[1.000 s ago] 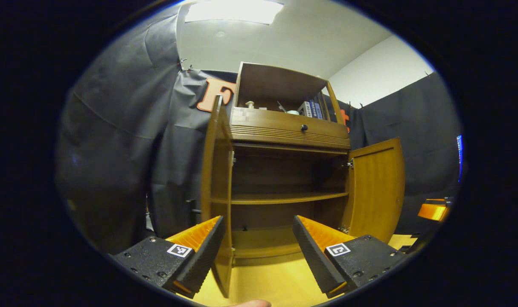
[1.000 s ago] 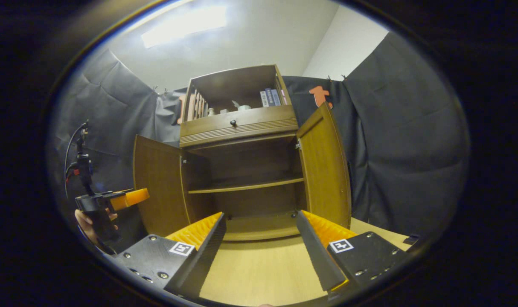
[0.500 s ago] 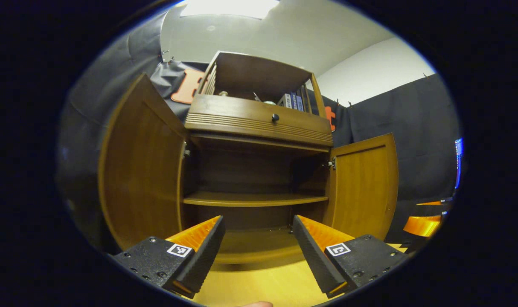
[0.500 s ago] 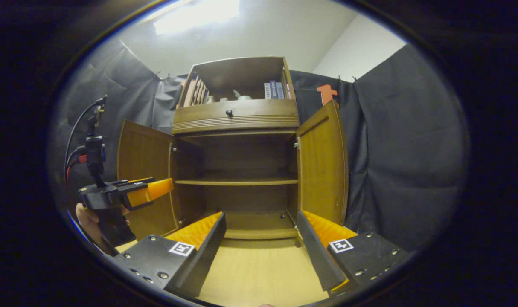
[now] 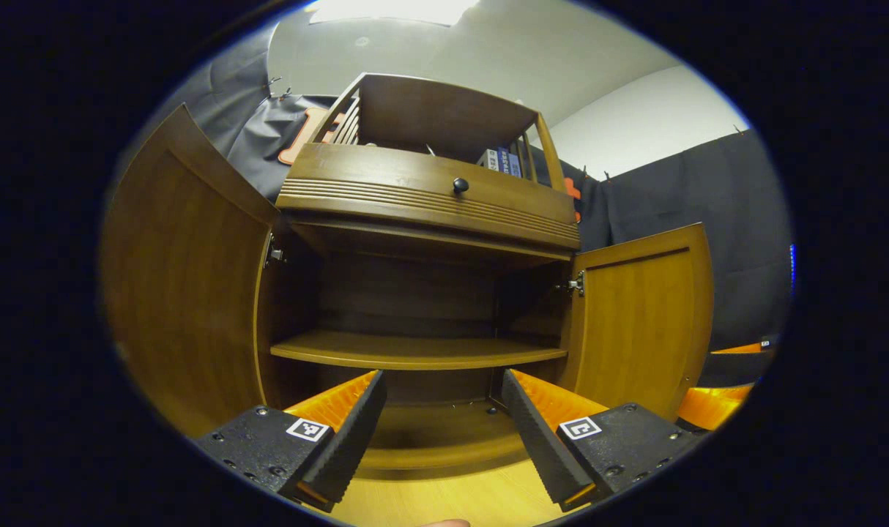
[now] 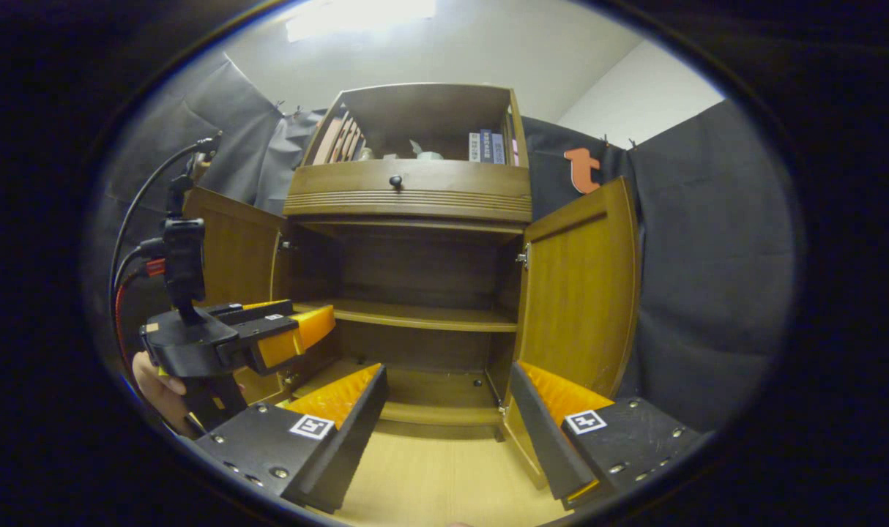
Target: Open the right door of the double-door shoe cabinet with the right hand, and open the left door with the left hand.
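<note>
The shoe cabinet (image 5: 422, 293) fills the middle of the left gripper view, its left door (image 5: 188, 293) swung wide at frame left and its right door (image 5: 642, 315) open at frame right. The left gripper (image 5: 441, 410) and the right gripper (image 6: 444, 410) both hold nothing, fingers spread wide before the bare inner shelf (image 6: 415, 316).

Cabinet (image 5: 415, 293) mouth open (doors (image 6: 580, 293) flank).

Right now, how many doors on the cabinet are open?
2. The left door is swung out to the left side, and the right door is swung out to the right. None look hidden.
</note>
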`<state>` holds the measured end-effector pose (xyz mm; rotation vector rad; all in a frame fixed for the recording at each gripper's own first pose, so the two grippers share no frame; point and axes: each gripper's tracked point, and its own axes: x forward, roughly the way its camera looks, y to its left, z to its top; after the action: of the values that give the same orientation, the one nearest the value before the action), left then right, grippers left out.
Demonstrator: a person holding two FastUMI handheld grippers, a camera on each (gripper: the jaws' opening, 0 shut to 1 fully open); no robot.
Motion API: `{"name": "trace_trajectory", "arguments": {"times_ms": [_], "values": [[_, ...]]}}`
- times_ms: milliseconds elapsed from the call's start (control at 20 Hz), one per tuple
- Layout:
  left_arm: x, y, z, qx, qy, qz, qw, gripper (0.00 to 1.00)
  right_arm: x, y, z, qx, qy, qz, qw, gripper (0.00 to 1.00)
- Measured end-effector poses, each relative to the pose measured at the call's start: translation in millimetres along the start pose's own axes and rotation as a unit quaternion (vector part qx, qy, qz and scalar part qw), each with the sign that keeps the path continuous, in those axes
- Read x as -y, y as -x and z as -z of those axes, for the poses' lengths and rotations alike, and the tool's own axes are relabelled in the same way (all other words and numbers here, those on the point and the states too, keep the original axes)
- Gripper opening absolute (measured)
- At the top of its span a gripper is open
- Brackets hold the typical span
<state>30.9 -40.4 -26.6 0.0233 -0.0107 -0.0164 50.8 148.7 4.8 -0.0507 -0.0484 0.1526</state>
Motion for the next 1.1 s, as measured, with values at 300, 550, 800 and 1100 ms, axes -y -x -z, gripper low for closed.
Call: {"name": "trace_trajectory", "arguments": {"times_ms": [300,550,800,1100], "values": [[-25,-26,20,-0.023,-0.008,-0.013,1.000,0.97,-8,-33,7,-0.003,0.006,0.012,1.000,0.98],[-35,-34,25,-0.031,-0.025,-0.009,0.999,0.94,-20,-54,14,-0.003,-0.002,0.011,1.000,1.00],[-33,-32,24,-0.028,-0.024,-0.003,0.999,0.95,-31,-66,19,-0.002,-0.022,-0.003,1.000,0.95],[-32,-31,23,-0.025,-0.021,0.002,0.999,0.92,-36,-67,25,-0.009,-0.012,-0.007,1.000,0.98]]}}
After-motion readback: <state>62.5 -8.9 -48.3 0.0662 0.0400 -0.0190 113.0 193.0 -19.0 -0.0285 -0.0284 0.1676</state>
